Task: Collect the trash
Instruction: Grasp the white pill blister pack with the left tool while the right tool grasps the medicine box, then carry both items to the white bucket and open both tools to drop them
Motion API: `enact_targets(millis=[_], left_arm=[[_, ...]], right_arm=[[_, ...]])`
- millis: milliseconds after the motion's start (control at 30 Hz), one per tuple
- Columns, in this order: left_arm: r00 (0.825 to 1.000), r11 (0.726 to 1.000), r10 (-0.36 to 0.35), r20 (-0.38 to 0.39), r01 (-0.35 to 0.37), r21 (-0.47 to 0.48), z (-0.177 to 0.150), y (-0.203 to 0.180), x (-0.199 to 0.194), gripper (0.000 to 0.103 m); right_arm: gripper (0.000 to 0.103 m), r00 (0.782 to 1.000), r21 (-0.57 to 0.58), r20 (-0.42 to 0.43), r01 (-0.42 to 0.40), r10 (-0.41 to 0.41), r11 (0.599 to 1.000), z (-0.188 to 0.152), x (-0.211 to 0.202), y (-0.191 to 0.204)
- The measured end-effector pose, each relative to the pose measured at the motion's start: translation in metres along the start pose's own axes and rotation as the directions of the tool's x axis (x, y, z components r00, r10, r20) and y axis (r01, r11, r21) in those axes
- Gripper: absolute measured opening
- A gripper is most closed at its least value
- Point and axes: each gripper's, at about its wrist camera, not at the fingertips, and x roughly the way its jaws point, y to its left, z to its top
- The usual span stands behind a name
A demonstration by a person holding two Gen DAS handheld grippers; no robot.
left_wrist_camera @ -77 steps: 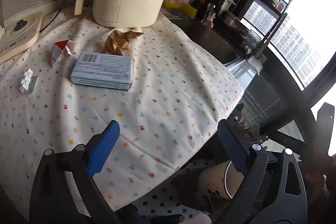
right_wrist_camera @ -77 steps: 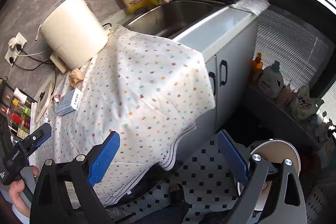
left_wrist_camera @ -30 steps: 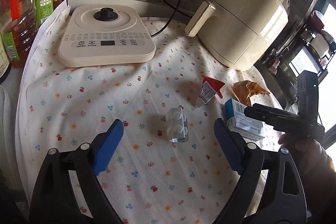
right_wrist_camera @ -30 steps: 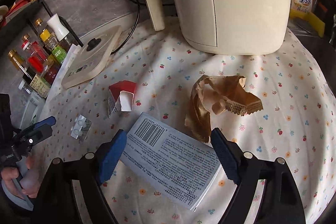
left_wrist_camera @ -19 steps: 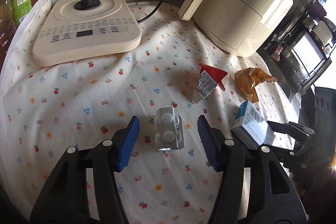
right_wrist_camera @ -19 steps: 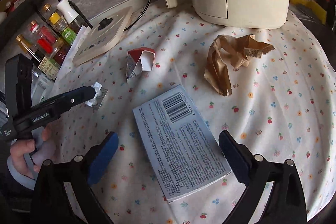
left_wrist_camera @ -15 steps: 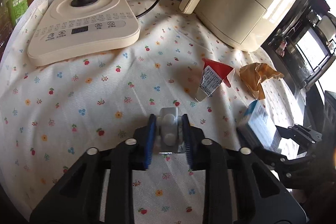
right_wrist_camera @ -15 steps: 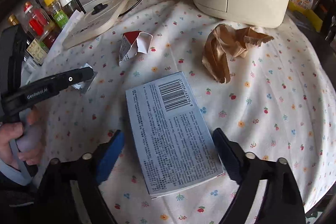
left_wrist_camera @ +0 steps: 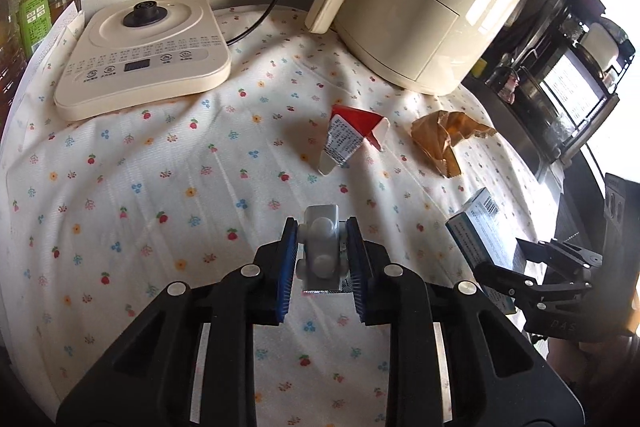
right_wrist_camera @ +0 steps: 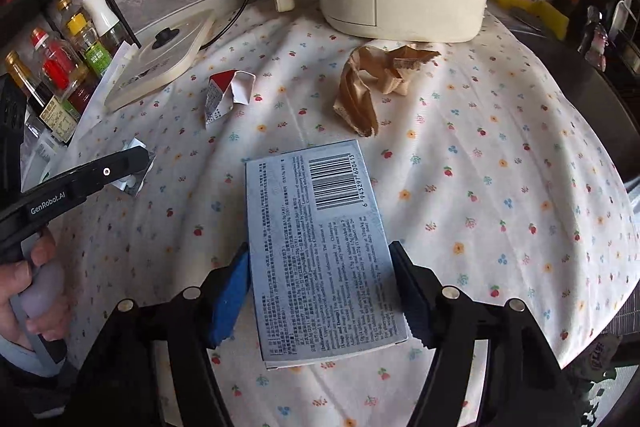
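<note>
Two grasps | left gripper [left_wrist_camera: 322,259] clamps blister pack [left_wrist_camera: 322,251] | right gripper [right_wrist_camera: 320,291] squeezes box [right_wrist_camera: 320,247], long axis along fingers | wrappers ahead

Matt cardboard box [right_wrist_camera: 320,247], foil-backed plastic blister pack [left_wrist_camera: 322,251].

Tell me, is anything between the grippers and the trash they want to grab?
No, nothing visible. The left gripper is already closed on the pill blister pack, and the right gripper has the blue box between its fingers, touching both sides. The red carton and brown wrapper lie farther off.
</note>
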Motion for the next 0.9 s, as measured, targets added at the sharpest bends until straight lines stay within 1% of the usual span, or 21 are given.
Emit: enact_targets(millis=[133, 267, 467, 733, 900], left_arm=[[0.999, 0.998, -0.036, -0.021, 0.037, 0.041, -0.005, -0.023, 0.008, 0.024], [0.997, 0.992, -0.071, -0.041, 0.074, 0.099, -0.007, -0.055, 0.016, 0.024], [0.990, 0.977, -0.120, -0.074, 0.130, 0.167, -0.010, -0.107, 0.029, 0.024], [0.974, 0.937, -0.191, -0.124, 0.219, 0.274, -0.028, -0.193, 0.044, 0.024], [0.958, 0.905, -0.236, -0.160, 0.277, 0.324, -0.049, -0.249, 0.047, 0.024]], right_arm=[[0.066, 0.999, 0.065, 0.008, 0.037, -0.038, 0.997, -0.012, -0.015, -0.025], [0.066, 0.997, 0.124, 0.012, 0.072, -0.074, 0.990, -0.028, -0.032, -0.051], [0.066, 0.990, 0.230, 0.029, 0.125, -0.135, 0.965, -0.058, -0.062, -0.097], [0.066, 0.976, 0.366, 0.036, 0.188, -0.215, 0.912, -0.118, -0.111, -0.161], [0.066, 0.962, 0.459, 0.028, 0.227, -0.270, 0.859, -0.165, -0.142, -0.202]])
